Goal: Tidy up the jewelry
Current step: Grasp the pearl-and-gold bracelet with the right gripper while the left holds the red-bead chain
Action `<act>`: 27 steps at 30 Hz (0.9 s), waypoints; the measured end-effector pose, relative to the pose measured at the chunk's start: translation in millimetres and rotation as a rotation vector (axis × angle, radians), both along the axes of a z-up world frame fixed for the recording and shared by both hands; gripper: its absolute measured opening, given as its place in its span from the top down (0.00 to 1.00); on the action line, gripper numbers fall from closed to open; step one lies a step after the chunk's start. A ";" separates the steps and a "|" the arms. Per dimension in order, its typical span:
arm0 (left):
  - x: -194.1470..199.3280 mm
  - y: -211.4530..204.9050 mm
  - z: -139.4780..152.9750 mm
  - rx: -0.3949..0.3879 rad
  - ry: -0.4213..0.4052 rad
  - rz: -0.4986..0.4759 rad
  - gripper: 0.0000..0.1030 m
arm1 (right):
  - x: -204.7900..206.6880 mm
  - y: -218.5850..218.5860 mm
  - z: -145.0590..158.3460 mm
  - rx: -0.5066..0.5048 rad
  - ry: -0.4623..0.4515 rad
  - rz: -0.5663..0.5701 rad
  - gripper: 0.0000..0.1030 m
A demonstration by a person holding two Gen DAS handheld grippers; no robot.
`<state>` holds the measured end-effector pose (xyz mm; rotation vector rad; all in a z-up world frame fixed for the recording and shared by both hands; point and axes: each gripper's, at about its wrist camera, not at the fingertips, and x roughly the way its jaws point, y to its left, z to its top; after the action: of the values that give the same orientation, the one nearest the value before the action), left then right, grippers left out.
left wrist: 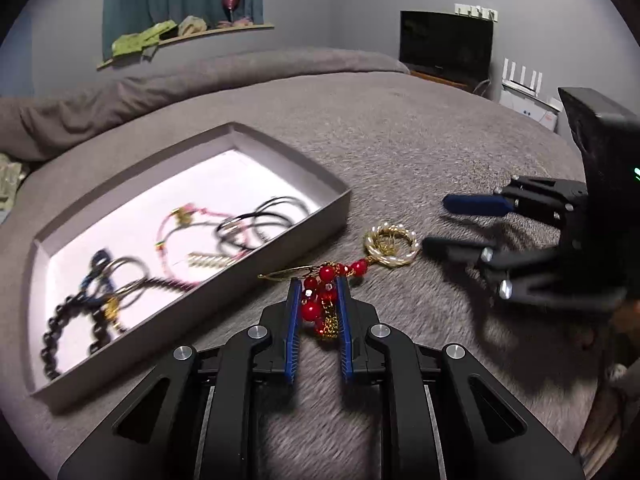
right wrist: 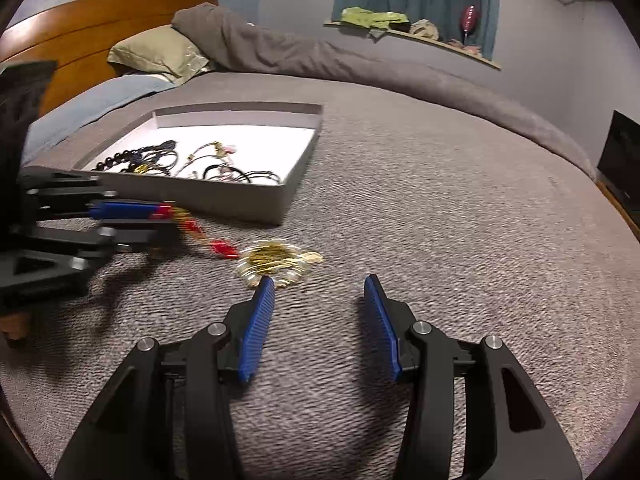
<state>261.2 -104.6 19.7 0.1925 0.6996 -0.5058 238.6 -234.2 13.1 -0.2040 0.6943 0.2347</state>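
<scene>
A hair ornament of red beads (left wrist: 316, 304), gold chain and a pearl-and-gold ring (left wrist: 390, 246) lies on the grey bedspread. My left gripper (left wrist: 318, 290) is shut on its red bead cluster; the ring end trails toward the right. In the right wrist view the left gripper (right wrist: 168, 220) enters from the left, and the ornament (right wrist: 276, 262) is blurred. My right gripper (right wrist: 319, 280) stands open just short of the ring, holding nothing; the left wrist view shows the right gripper (left wrist: 436, 224) beside the ring. A shallow grey box (left wrist: 192, 304) to the left holds bracelets and cords.
The box (right wrist: 224, 200) has a white floor with a black bead bracelet (left wrist: 60, 336), a pink cord (left wrist: 172, 232) and black cords (left wrist: 260, 220). A rolled grey blanket (right wrist: 320, 56), a pillow (right wrist: 160, 54) and a wooden headboard (right wrist: 80, 28) lie beyond. A dark TV (left wrist: 446, 44) stands far right.
</scene>
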 end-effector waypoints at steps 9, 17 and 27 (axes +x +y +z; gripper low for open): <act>-22.3 33.7 2.0 -0.052 0.029 -0.004 0.83 | -5.8 2.8 6.0 0.086 -0.008 0.067 0.47; -25.0 39.9 0.4 -0.043 0.035 -0.003 0.83 | -10.7 39.5 0.0 0.079 0.026 0.189 0.46; -21.1 41.6 -4.5 -0.037 0.048 0.007 0.83 | 7.4 63.2 -7.0 0.021 0.058 0.203 0.53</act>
<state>240.1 -63.0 15.2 0.1438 0.7366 -0.5181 246.0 -171.0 6.1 -0.2483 0.7288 0.4438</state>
